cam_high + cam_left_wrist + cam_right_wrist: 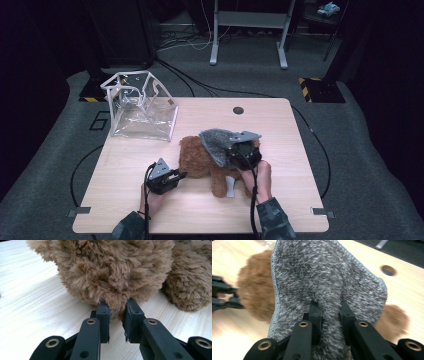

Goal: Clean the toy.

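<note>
A brown plush bear (200, 157) lies on the wooden table (125, 165), near its middle. My left gripper (176, 176) sits at the bear's left side, shut on a tuft of its fur (115, 305). A grey fuzzy cloth (216, 142) with a stitched edge drapes over the bear's upper right part. My right gripper (235, 152) is shut on a fold of that grey cloth (329, 285) and holds it above the bear (254, 287). In the right gripper view the left gripper (227, 296) shows at the left edge, against the bear.
A clear plastic zip bag (140, 105) with white trim stands open at the table's back left. A round cable hole (238, 110) sits near the back edge. Cables trail from both grippers toward the front edge. A metal frame (250, 30) stands on the floor behind.
</note>
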`<act>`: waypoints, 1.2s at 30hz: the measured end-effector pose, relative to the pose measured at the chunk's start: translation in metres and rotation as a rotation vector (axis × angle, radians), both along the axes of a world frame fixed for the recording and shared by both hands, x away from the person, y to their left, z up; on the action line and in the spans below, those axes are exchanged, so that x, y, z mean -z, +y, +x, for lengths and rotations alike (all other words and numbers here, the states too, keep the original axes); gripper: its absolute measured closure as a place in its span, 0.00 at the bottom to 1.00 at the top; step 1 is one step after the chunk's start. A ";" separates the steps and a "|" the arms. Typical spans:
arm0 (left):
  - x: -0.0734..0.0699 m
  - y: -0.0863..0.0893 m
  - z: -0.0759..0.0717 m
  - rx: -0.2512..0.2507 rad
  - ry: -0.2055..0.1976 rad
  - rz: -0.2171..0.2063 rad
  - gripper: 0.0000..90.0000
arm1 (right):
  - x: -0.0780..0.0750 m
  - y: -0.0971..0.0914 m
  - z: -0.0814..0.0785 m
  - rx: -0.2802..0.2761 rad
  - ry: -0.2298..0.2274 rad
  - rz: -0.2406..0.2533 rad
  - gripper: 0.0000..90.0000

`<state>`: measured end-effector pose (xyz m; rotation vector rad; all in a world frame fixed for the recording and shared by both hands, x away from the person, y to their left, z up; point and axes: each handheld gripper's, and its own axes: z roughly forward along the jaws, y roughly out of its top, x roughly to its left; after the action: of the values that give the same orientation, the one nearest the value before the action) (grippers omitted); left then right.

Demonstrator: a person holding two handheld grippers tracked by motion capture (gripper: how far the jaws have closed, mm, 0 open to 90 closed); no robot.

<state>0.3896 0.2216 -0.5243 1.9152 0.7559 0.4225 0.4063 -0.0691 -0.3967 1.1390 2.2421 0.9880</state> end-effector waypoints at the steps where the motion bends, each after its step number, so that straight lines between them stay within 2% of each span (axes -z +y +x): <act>1: 0.000 0.000 0.000 0.000 0.000 0.000 0.85 | 0.003 0.008 0.000 -0.012 0.001 -0.007 0.86; 3: 0.000 0.000 0.000 -0.001 0.000 0.000 0.85 | 0.009 0.022 0.002 -0.057 0.008 -0.034 0.86; 5: 0.000 0.000 0.000 -0.003 0.002 0.000 0.85 | 0.017 0.033 0.003 -0.069 0.022 -0.076 0.86; 6: 0.000 0.000 0.000 -0.003 0.003 -0.002 0.85 | 0.021 0.035 0.004 -0.073 0.023 -0.082 0.86; 10: 0.000 0.000 0.000 0.006 0.011 0.003 0.85 | 0.027 0.028 0.004 -0.076 0.039 -0.064 0.86; 14: 0.000 0.000 0.000 0.008 0.008 0.005 0.85 | 0.030 0.018 0.001 -0.077 0.053 -0.079 0.86; 27: 0.000 0.000 0.000 0.000 0.001 0.000 0.85 | 0.036 -0.041 -0.010 0.040 0.096 -0.065 0.86; 32: 0.000 0.000 0.000 0.008 0.007 0.004 0.85 | 0.042 -0.061 -0.012 0.127 0.111 -0.083 0.86; 36: 0.000 0.000 0.000 0.000 0.001 -0.001 0.85 | 0.045 -0.071 -0.011 0.167 0.120 -0.092 0.86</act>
<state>0.3897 0.2212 -0.5243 1.9145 0.7565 0.4215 0.3950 -0.1397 -0.4414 1.3508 2.2156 0.7608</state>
